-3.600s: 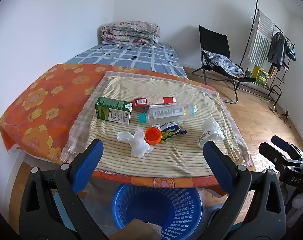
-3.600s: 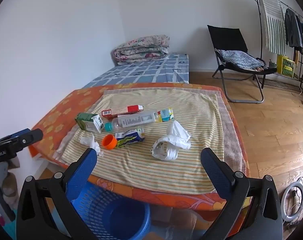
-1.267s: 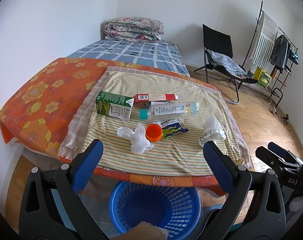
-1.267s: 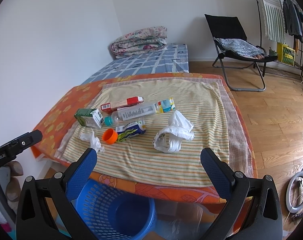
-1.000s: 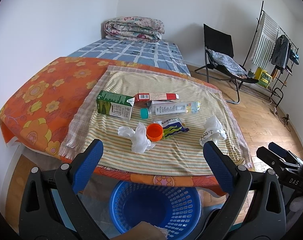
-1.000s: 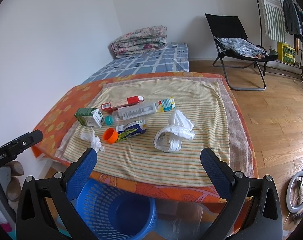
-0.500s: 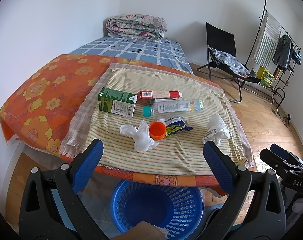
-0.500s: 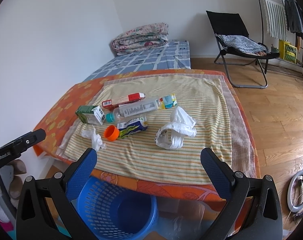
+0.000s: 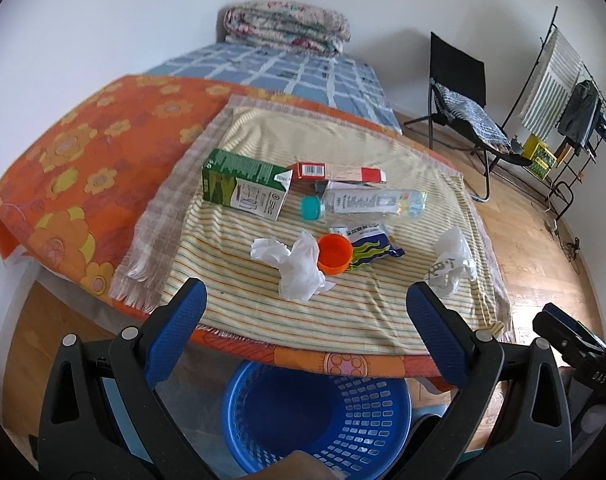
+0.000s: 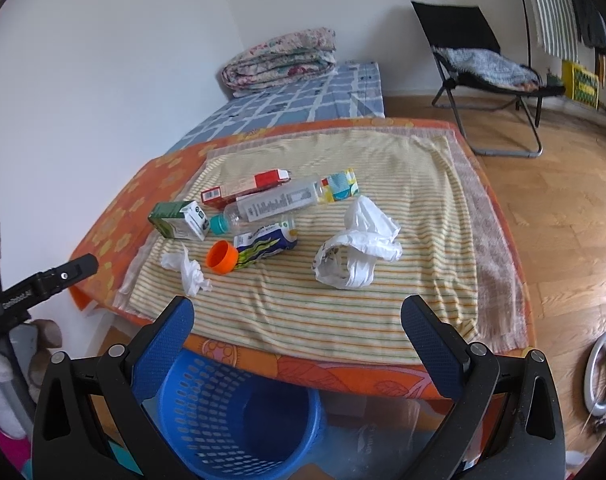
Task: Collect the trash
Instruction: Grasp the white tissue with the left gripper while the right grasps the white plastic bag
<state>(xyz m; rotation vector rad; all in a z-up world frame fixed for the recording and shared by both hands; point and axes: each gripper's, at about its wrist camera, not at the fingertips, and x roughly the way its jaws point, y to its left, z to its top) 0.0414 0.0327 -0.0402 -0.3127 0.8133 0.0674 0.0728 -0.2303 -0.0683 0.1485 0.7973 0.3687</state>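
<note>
We hold both tools back from the table edge, the left gripper [image 9: 306, 322] and the right gripper [image 10: 297, 322] each with fingers spread wide and nothing between them. Below us, tucked under the near edge, the blue basket [image 9: 367, 420] looks bare inside as far as we can see, so by our reckoning the collecting has not begun. On the striped cloth [image 10: 303, 304], every piece waits: nearest, a crumpled tissue [image 9: 299, 266] touching an orange cap [image 9: 333, 254] and a snack wrapper [image 9: 373, 246], with a white plastic bag [image 10: 357, 256] apart to the right. Farther back lie a clear bottle [image 9: 371, 202], a green carton [image 9: 245, 190] and a red box [image 9: 337, 172]. All seven pieces, we judge, remain to be dropped in.
</note>
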